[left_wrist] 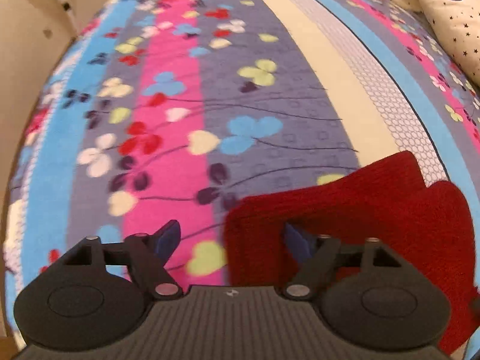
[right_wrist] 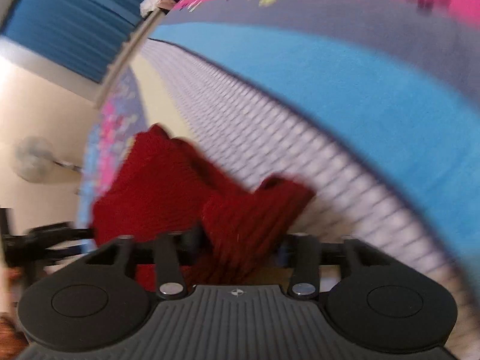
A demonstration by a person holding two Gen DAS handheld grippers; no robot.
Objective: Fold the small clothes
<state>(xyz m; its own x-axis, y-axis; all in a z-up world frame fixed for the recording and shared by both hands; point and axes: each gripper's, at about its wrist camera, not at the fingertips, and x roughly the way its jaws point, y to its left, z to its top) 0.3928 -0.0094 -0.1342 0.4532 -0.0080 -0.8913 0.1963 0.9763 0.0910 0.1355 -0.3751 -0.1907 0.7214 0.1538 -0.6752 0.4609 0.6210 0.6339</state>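
Observation:
A small red knitted garment [left_wrist: 354,216] lies on the flowered bedspread [left_wrist: 186,96] at the lower right of the left wrist view. My left gripper [left_wrist: 231,237] is open, its blue-tipped fingers [left_wrist: 168,237] spread over the garment's left edge, holding nothing. In the right wrist view, which is blurred, my right gripper [right_wrist: 237,252] is shut on a bunched corner of the red garment [right_wrist: 249,225] and lifts it off the striped bedspread [right_wrist: 330,96]. The rest of the garment [right_wrist: 150,186] trails to the left.
A cream pillow with stars and moons [left_wrist: 450,21] lies at the far right of the bed. A white fan [right_wrist: 33,159] stands by the cream wall beyond the bed edge. Blue curtains [right_wrist: 69,21] hang at the upper left.

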